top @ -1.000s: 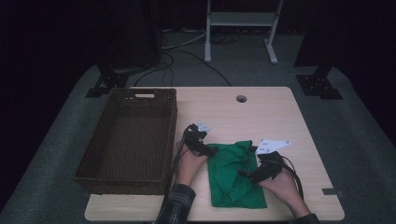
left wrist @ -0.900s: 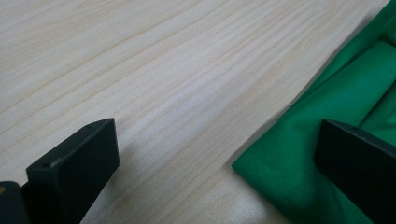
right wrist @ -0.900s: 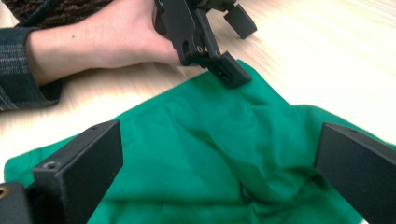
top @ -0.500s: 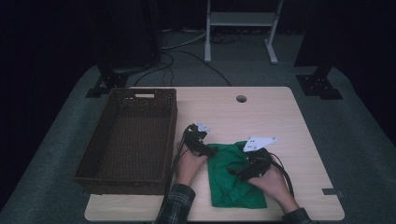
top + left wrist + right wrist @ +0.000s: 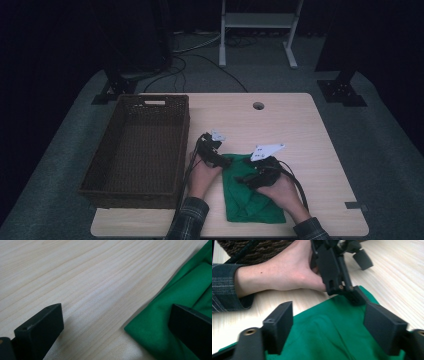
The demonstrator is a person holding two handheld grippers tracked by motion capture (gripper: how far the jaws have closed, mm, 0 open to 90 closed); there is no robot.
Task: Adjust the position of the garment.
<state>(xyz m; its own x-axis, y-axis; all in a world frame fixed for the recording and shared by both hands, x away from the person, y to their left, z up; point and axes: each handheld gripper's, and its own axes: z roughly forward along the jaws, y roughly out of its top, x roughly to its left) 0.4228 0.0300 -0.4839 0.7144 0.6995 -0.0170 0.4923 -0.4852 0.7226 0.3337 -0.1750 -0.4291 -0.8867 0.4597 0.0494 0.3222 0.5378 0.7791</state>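
Green cloth [image 5: 250,200] under both low, level tongs [image 5: 328,327].

I am looking along my black right gripper [image 5: 328,332] at a plain, bright green cloth [image 5: 329,337], no print on it. My left gripper [image 5: 115,335] is showing black jaws too, over a pale wooden table [image 5: 95,282] running with fine light-brown grain. My sleeve [image 5: 224,287] is showing dark grey plaid with thin pale stripes. The woven basket [image 5: 137,150] is showing dark brown, and a white plate [image 5: 267,150] is riding on my right gripper.
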